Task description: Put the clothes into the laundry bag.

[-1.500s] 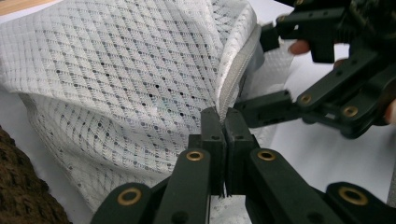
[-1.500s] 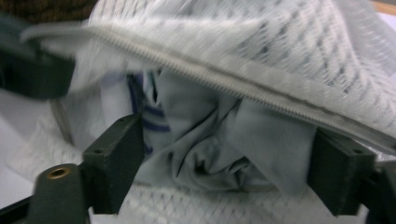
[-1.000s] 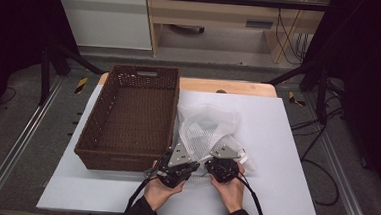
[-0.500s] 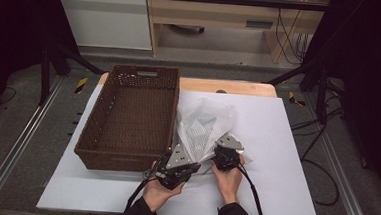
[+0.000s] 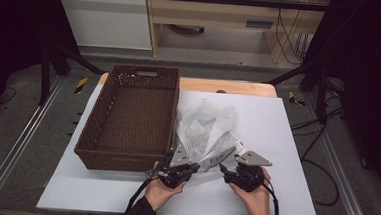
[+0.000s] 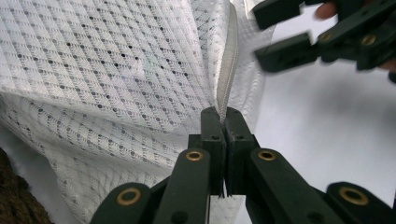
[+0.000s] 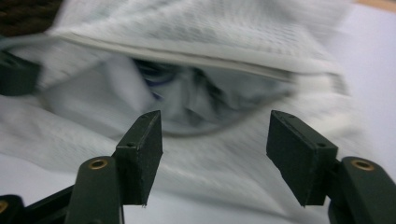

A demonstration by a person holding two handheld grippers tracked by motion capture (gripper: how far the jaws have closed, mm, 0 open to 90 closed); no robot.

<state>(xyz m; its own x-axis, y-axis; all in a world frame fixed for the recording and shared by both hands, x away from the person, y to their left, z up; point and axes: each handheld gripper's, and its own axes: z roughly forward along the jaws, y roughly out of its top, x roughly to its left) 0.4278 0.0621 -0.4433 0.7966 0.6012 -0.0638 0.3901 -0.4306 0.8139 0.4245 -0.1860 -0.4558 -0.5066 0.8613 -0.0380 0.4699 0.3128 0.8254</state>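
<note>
Lower centre: left gripper [image 6: 223, 116] clamped on the zipper edge of the white mesh bag [image 5: 204, 133]; right gripper [image 7: 215, 140], jaws just opened, apart, holding nothing.

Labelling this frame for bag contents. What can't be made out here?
- Contents of the white mesh bag: right gripper view, motion blur; dark and bluish shapes show in its mouth, not identifiable.
- Bag's near edge: high view, hidden behind the left claw and right claw.
- What the shut left claw pinches below the zipper strip: left gripper view, covered by its jaws.
- Wicker basket near inner wall: high view, hidden by its rim.
</note>
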